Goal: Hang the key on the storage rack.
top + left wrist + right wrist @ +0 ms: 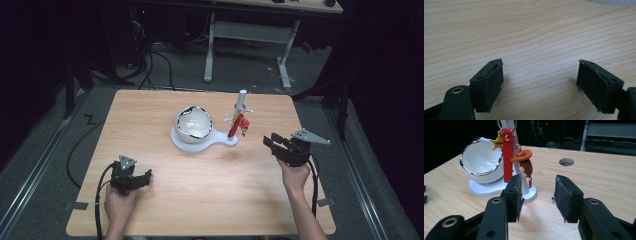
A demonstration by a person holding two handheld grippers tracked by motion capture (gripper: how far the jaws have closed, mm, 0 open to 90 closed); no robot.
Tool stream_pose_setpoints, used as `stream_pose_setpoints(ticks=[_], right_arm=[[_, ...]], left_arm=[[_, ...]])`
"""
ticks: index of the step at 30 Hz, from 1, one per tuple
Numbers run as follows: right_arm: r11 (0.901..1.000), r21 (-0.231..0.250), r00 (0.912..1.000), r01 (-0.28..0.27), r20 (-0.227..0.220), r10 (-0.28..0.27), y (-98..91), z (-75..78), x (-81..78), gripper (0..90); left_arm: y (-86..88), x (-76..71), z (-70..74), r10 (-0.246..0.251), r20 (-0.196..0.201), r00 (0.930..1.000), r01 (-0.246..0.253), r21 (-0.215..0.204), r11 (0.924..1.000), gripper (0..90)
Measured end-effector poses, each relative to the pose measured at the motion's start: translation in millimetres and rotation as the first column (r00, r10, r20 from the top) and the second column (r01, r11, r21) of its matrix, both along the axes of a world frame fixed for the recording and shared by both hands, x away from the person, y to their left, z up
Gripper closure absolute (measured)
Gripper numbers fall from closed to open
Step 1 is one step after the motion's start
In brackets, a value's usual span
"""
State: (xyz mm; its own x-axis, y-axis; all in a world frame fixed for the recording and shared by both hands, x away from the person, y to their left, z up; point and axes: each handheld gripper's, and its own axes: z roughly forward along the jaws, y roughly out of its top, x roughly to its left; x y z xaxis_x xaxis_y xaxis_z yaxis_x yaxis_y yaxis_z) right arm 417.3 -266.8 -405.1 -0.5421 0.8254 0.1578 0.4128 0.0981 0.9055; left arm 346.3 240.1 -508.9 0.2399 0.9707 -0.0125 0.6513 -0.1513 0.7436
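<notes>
— What is the work about here?

— The keychain (508,155). It hangs by its ring from the white peg stand (241,107) at the narrow end of the white base (220,142), beside the glossy white bowl (193,123). It carries a red strap, a gold star charm (496,143) and a small cowboy figure (525,165), all dangling free of the table (165,200). Hung like that, it offers the strap and figure from the side, so a gripper can come in level rather than from above.

— And which gripper is going for it?

— The right gripper (537,195), I judge. In the high view it sits to the right of the stand, near but clearly apart, jaws aimed at the hanging things. In its own view the jaws stand partly spread with nothing between the pads; the figure and strap show beyond the left jaw, not inside the gap.

— Why only partly spread?

— Probably because the strap is thin; a narrow gap is enough and keeps the pads from knocking the stand.

— And the other hand?

— The left gripper (131,179) rests low at the near left of the table, well apart from the base. Its jaws are spread wide over bare wood, holding nothing. It looks parked, out of the way.
</notes>
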Motion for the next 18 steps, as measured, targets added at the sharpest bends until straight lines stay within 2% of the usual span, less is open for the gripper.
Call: stream_pose_setpoints(ticks=[7, 14, 18], right_arm=[[0.9998, 0.018, 1.0000, 0.009, 0.001, -0.009, -7.5, -1.0, -5.4, 53.4], [1.0000, 0.006, 1.0000, 0.000, 0.007, -0.001, -12.7, 1.9, -13.2, 53.6], [0.9998, 0.017, 1.0000, 0.002, 0.003, -0.003, -16.0, 2.3, -14.7, 53.5]], left_arm=[[0.0, 0.0, 0.0, 0.000, 0.000, 1.0000, 0.000, 0.000, 1.0000, 21.8], [-0.1, 0.0, 0.0, 0.000, 0.000, 1.0000, 0.000, 0.001, 1.0000, 21.7], [-0.1, 0.0, 0.0, 0.000, 0.000, 1.0000, 0.000, 0.001, 1.0000, 21.7]])
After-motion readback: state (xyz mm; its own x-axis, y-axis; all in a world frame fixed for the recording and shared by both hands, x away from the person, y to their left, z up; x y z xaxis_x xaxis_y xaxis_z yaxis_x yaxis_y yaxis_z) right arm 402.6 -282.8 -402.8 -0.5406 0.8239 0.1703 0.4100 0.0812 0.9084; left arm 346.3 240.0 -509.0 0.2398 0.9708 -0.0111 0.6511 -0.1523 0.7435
